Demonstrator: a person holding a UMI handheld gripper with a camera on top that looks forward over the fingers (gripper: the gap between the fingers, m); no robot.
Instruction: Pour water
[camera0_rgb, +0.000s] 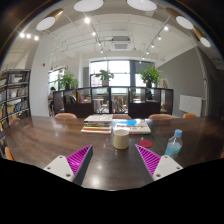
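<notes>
On the dark wooden table (60, 135), just ahead of the gripper (114, 160) and off toward its right finger, stands a small clear plastic bottle (175, 145) with a blue label band. It stands upright, long axis vertical, neck pointing at the ceiling; whether a cap sits on it is too small to tell. Nearly centred between the fingers and a little beyond them sits a white cup (121, 138), also upright, mouth facing up, the likely receiver for the water.

The bottle looks light and thin-walled, so it would probably give under pressure and could slip if wet; the sensible hold is around the mid-body at the label, below the shoulder, with the fingers at either side of the vertical axis. Squeezing hard near the top risks buckling it or pushing water out.

The tongs stand wide open, their magenta pads (80, 158) spread apart with nothing between them; both bottle and cup rest on the table by themselves.

Beyond the cup lies a flat stack of books or papers (115, 124). Farther back are chairs (66, 116), tall windows (120, 72) with potted plants (104, 75), and a bookshelf (12, 95) along the left wall.
</notes>
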